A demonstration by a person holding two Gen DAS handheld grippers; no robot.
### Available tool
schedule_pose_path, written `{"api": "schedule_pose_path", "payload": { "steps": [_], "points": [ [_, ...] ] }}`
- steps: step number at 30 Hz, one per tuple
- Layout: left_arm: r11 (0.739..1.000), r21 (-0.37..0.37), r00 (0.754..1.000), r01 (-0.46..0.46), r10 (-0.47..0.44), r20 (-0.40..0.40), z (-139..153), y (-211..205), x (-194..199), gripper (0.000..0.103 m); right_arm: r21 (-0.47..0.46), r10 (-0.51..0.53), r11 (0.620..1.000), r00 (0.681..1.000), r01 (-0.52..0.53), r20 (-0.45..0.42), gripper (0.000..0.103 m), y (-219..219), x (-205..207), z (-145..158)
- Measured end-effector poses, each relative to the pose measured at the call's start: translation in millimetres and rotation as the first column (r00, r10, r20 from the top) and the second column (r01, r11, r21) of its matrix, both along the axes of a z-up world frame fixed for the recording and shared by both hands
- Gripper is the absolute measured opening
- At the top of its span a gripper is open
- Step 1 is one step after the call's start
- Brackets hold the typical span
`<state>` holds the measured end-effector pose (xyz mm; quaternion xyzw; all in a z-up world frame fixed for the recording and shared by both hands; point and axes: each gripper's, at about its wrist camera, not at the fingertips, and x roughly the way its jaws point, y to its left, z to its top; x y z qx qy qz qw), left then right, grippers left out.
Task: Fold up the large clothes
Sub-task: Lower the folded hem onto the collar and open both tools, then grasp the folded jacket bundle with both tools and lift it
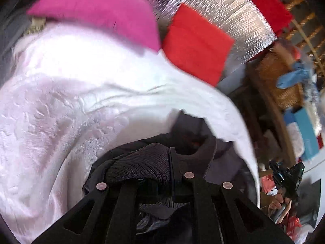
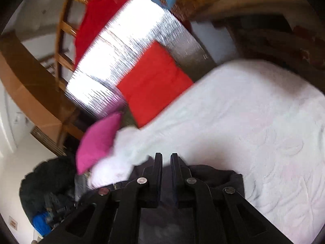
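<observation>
Left wrist view first: nearest the lens, the left gripper point(image 1: 162, 168) has a thick wad of dark ribbed knit garment point(image 1: 140, 166) bunched between its fingers, pinched there, with more of the same dark cloth hanging below and behind the jaws. Just past it lies the white embossed bedspread point(image 1: 67, 105), which the garment overlaps at its near edge. Farther on, a pink cushion point(image 1: 101, 10) rests on the bedspread's far side, and just beside it a folded red cloth point(image 1: 195, 42) lies partly on the white cover and partly on a shiny silver mat point(image 1: 219, 14). At the lower right edge a hand holding the other black device is visible, small and blurred. From the right wrist view, the right gripper point(image 2: 166, 162) has its fingers point(image 2: 158, 174) drawn close with a narrow slit between them; dark cloth point(image 2: 213, 174) lies under and around them, but whether any is nipped in the slit cannot be told. Beyond spreads the white bedspread point(image 2: 243, 122), then the pink cushion point(image 2: 97, 140), the red cloth point(image 2: 154, 83) and the silver mat point(image 2: 130, 46), with a wooden ladder-back frame point(image 2: 63, 40) farthest off at left.
</observation>
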<state>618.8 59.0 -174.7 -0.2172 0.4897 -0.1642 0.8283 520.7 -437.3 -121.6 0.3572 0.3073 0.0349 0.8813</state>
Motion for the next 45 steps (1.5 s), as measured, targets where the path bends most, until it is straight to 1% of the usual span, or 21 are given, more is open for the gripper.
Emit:
{"api": "schedule_pose_path", "payload": {
  "steps": [3, 4, 5, 7, 9, 13, 14, 16, 17, 18, 20, 23, 26, 30, 33, 35, 36, 37, 39, 42, 45],
  "points": [
    [1.0, -0.025, 0.999, -0.017, 0.016, -0.043, -26, 4, 5, 0.009, 0.046, 0.059, 0.997, 0.994, -0.055, -0.093, 0.015, -2, 31, -29],
    [0.999, -0.033, 0.999, -0.02, 0.019, -0.043, -32, 5, 4, 0.009, 0.038, 0.08, 0.996, 0.99, -0.076, -0.116, 0.029, 1, 40, -34],
    [0.999, -0.035, 0.999, -0.019, 0.017, -0.039, -35, 5, 1, 0.01, 0.029, 0.096, 0.995, 0.986, -0.093, -0.135, 0.061, 5, 48, -38],
    [0.999, -0.031, 1.0, -0.008, 0.007, -0.03, -35, 6, -1, 0.01, 0.023, 0.142, 0.99, 0.977, -0.14, -0.159, 0.091, 17, 68, -44],
    [1.0, -0.023, 0.999, -0.003, 0.003, -0.035, -35, 4, 0, 0.01, -0.03, 0.153, 0.987, 0.974, -0.16, -0.166, 0.091, 29, 84, -45],
    [1.0, -0.002, 0.999, -0.001, 0.001, -0.054, -33, 1, 7, 0.01, -0.14, 0.18, 0.961, 0.922, -0.24, -0.342, 0.088, 58, 127, -68],
    [1.0, 0.012, 0.999, 0.005, -0.004, -0.054, -32, -1, 9, 0.01, -0.2, 0.158, 0.944, 0.895, -0.261, -0.418, 0.077, 67, 134, -77],
    [0.999, 0.038, 0.999, 0.018, -0.017, -0.049, -30, -7, 11, 0.01, -0.306, 0.123, 0.904, 0.868, -0.298, -0.48, 0.042, 82, 136, -87],
    [0.999, 0.046, 0.999, 0.025, -0.023, -0.044, -28, -10, 13, 0.01, -0.37, 0.098, 0.876, 0.865, -0.31, -0.493, 0.031, 87, 134, -88],
    [0.998, 0.049, 0.999, 0.031, -0.029, -0.04, -25, -13, 14, 0.01, -0.415, 0.085, 0.853, 0.868, -0.318, -0.49, 0.027, 90, 129, -85],
    [0.998, 0.052, 0.999, 0.044, -0.043, -0.03, -20, -19, 22, 0.01, -0.413, 0.086, 0.865, 0.896, -0.285, -0.436, 0.019, 83, 116, -71],
    [0.997, 0.053, 0.999, 0.05, -0.049, -0.005, -11, -29, 36, 0.01, -0.43, 0.056, 0.884, 0.955, -0.184, -0.292, 0.019, 68, 93, -38],
    [0.998, 0.056, 0.999, 0.023, -0.022, -0.027, -22, -36, 52, 0.01, -0.42, 0.014, 0.902, 0.978, -0.103, -0.21, 0.019, 56, 83, -28],
    [0.998, 0.06, 0.993, -0.013, 0.02, -0.116, -63, -33, 58, 0.01, -0.381, -0.057, 0.924, 0.968, -0.041, -0.243, 0.02, 36, 96, -67],
    [1.0, 0.016, 0.994, -0.023, 0.025, -0.102, -65, -24, 45, 0.011, -0.237, -0.048, 0.971, 0.957, -0.022, -0.287, 0.03, 20, 101, -103],
    [1.0, 0.017, 0.995, -0.022, 0.023, -0.097, -54, -19, 35, 0.02, -0.118, -0.051, 0.993, 0.964, 0.02, -0.262, 0.056, 7, 89, -105],
    [0.999, 0.024, 0.996, -0.027, 0.029, -0.081, -47, -16, 29, 0.039, -0.064, -0.063, 0.997, 0.968, 0.049, -0.242, 0.075, -1, 80, -103],
    [0.999, 0.027, 0.998, -0.041, 0.043, -0.054, -37, -12, 21, 0.066, -0.023, -0.09, 0.996, 0.976, 0.088, -0.197, 0.076, -10, 66, -96],
    [0.996, 0.006, 0.996, -0.084, 0.084, 0.021, -16, -2, 1, 0.086, -0.005, -0.125, 0.992, 0.985, 0.125, -0.119, 0.077, -20, 38, -79],
    [0.989, 0.0, 0.985, -0.145, 0.145, 0.094, 5, 10, -41, 0.088, -0.019, -0.137, 0.99, 0.987, 0.136, -0.086, 0.077, -29, -7, -60],
    [0.983, 0.011, 0.981, -0.185, 0.184, 0.065, 3, 13, -86, 0.088, -0.074, -0.142, 0.988, 0.988, 0.138, -0.065, 0.077, -25, -48, -51]
  ]
}}
